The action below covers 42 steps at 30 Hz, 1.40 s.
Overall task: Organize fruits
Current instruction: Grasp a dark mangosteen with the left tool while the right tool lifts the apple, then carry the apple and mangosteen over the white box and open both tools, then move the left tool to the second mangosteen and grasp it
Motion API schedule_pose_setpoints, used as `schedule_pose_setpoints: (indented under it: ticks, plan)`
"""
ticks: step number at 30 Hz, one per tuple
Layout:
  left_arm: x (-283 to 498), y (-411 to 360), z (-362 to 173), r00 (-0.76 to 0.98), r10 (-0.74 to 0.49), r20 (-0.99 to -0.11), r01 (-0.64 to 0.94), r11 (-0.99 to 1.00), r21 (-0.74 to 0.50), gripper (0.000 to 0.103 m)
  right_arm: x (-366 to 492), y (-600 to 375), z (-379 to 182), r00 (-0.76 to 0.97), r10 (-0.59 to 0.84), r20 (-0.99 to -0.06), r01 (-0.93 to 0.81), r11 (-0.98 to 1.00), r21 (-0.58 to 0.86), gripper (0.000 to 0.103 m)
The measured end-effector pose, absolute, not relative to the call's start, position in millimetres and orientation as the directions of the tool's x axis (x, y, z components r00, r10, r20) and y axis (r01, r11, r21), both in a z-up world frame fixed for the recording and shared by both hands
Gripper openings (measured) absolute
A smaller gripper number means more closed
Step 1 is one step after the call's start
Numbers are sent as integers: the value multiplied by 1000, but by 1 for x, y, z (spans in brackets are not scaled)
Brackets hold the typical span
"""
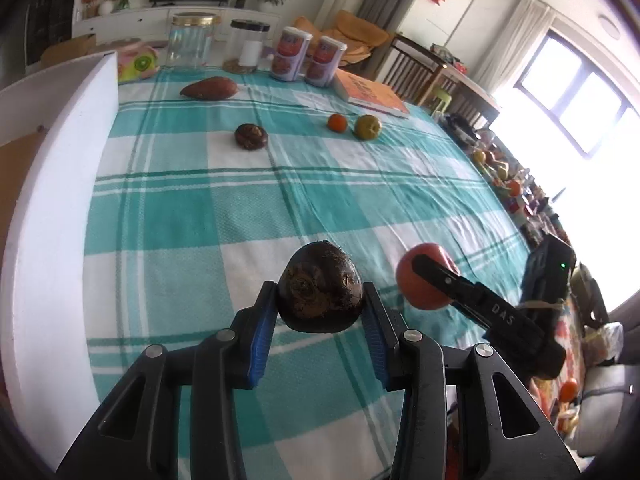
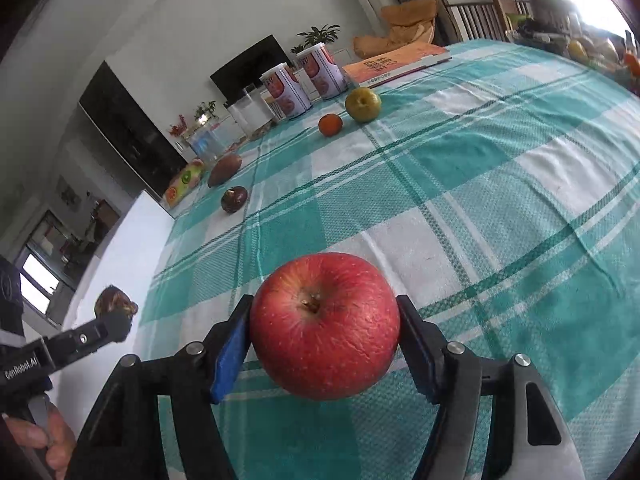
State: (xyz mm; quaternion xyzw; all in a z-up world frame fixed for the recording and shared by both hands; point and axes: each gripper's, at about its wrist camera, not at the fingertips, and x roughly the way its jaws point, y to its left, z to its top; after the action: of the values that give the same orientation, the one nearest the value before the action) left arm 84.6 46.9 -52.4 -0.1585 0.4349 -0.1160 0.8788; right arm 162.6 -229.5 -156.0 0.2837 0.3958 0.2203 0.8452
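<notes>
left gripper (image 1: 320,312) holds dark brown round fruit (image 1: 320,286) | right gripper (image 2: 324,344) holds red apple (image 2: 325,325) | four fruits left on checked worktop (image 1: 200,220), unsorted

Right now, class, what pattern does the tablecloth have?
Teal and white checks on the tablecloth, clearest in the left wrist view.

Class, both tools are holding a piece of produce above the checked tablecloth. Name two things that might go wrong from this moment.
1. The left tool pinches the dark round root only at its sides, with nothing under it, so it may slip and fall.
2. The red apple bulges well past the right tool pads, so a tilt might roll it out onto the tablecloth.
</notes>
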Motion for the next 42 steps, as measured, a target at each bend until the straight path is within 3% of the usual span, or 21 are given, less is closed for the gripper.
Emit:
schedule_pose_setpoints:
  ticks: [2,5,8,12,16,23,26,28,30,32,35,38,42]
  plan:
    - [57,62,-33,601,-386,-700,93,904,-418,42,158,-230,-159,546,673,-498,-154,665,731,68]
    - [29,100,-5,651,-376,-660,71,895,-440,42,146,-197,-145,477,728,-491,-223,641,734,68]
    - [18,157,11,704,-297,-645,-26,897,-440,43,138,-142,-114,384,815,-434,-333,561,758,68]
    - [24,231,4,707,-116,-698,-199,914,-354,43,121,-49,-54,266,866,-424,-537,498,681,68]
    - [34,288,-31,620,-5,-784,-354,891,-285,43,101,46,-23,199,825,-529,-718,490,494,68]
    - [34,331,-84,475,-53,-879,-500,805,-318,47,106,162,-58,150,636,-757,-817,511,267,68]
    - [29,329,-77,480,-6,-877,-507,814,-283,75,110,177,-73,129,582,-803,-805,534,258,70]
    - [24,327,-70,505,25,-863,-508,816,-274,76,111,164,-68,150,635,-758,-788,540,296,77]
    - [19,320,-61,540,42,-841,-506,814,-284,76,112,143,-56,214,675,-706,-768,563,306,93]
    - [14,306,-49,585,63,-809,-488,824,-288,76,110,119,-44,307,696,-649,-743,601,294,96]
    - [10,271,-27,657,74,-750,-416,865,-279,85,110,62,-41,451,680,-578,-682,680,267,103]
    - [13,221,-10,709,5,-705,-280,920,-275,85,117,1,-59,625,524,-579,-550,822,150,103]
    - [29,139,-2,720,-187,-669,-41,950,-310,87,139,-84,-105,742,226,-631,-291,957,0,103]
